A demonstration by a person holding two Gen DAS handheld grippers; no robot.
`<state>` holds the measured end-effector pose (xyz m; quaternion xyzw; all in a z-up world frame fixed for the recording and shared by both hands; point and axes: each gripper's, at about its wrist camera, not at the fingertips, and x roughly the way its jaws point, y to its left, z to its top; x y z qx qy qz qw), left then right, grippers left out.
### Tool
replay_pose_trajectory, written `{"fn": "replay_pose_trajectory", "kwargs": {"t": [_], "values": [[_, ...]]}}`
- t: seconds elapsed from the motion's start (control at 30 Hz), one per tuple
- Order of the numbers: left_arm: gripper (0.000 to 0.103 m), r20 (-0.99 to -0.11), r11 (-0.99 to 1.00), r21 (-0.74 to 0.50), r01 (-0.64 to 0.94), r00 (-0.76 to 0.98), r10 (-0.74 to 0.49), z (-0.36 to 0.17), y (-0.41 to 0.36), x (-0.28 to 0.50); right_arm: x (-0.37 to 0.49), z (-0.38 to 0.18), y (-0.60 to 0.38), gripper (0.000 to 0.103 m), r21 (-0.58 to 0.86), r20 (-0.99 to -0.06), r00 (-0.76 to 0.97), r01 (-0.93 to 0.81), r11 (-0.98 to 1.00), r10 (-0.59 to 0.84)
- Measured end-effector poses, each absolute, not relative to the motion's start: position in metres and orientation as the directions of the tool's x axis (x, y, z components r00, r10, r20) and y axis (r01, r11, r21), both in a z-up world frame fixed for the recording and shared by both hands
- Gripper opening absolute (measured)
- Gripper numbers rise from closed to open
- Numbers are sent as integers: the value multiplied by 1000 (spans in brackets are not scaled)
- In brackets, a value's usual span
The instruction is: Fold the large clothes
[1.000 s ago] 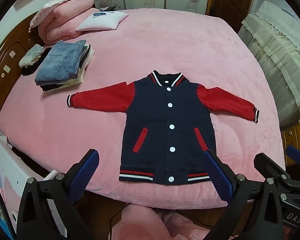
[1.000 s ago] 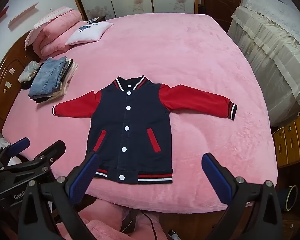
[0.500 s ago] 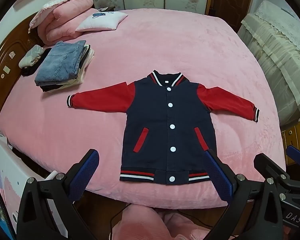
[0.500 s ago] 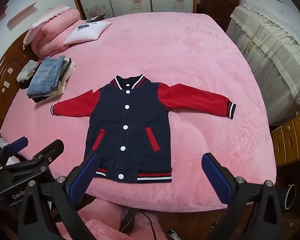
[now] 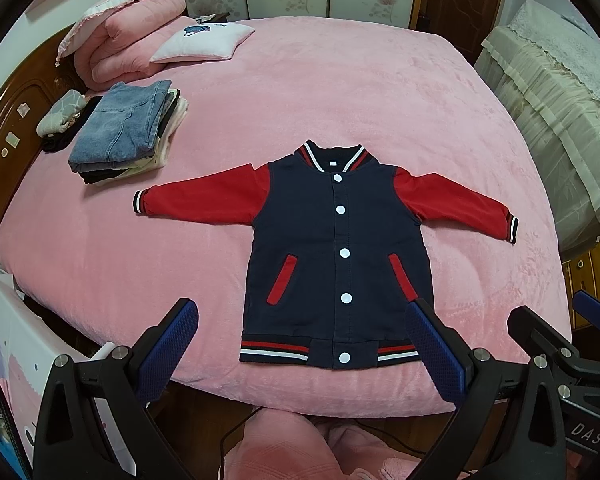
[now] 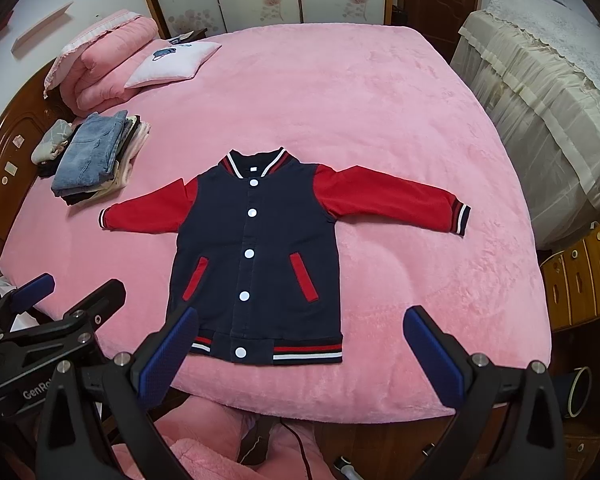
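The navy-and-red jacket (image 5: 336, 248) lies flat, buttoned with 5 snaps, sleeves spread, near the pink bed's (image 5: 340, 92) front edge. Left gripper (image 5: 300, 348) and right gripper (image 6: 300, 344) hover wide open, empty. Folded clothes (image 5: 120, 132), perhaps jeans on top, sit near the headboard.

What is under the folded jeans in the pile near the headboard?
Under the folded jeans lie more folded clothes: pale cream layers and something dark at the bottom, only their edges showing. How many pieces, or what they are, is hidden by the jeans. The pile rests on the pink bed.
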<state>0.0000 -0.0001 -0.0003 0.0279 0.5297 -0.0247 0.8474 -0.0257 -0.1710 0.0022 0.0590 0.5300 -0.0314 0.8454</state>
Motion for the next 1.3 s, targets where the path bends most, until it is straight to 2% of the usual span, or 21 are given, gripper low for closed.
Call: {"fn": "replay_pose_trajectory", "kwargs": {"t": [0.6, 0.97, 1.17, 1.3], "values": [[102, -899, 997, 27, 68, 437, -6, -3, -3, -8, -26, 3, -173, 103, 59, -900, 436, 116, 992, 3], [102, -916, 998, 58, 27, 400, 42, -6, 10, -19, -29, 2, -177, 102, 49, -892, 453, 106, 993, -4], [102, -954, 998, -9, -64, 300, 11, -29, 48, -23, -27, -18, -143, 102, -69, -874, 482, 12, 998, -67], [102, -979, 986, -77, -147, 199, -47, -62, 81, -32, -30, -41, -124, 102, -71, -887, 459, -42, 997, -44]]}}
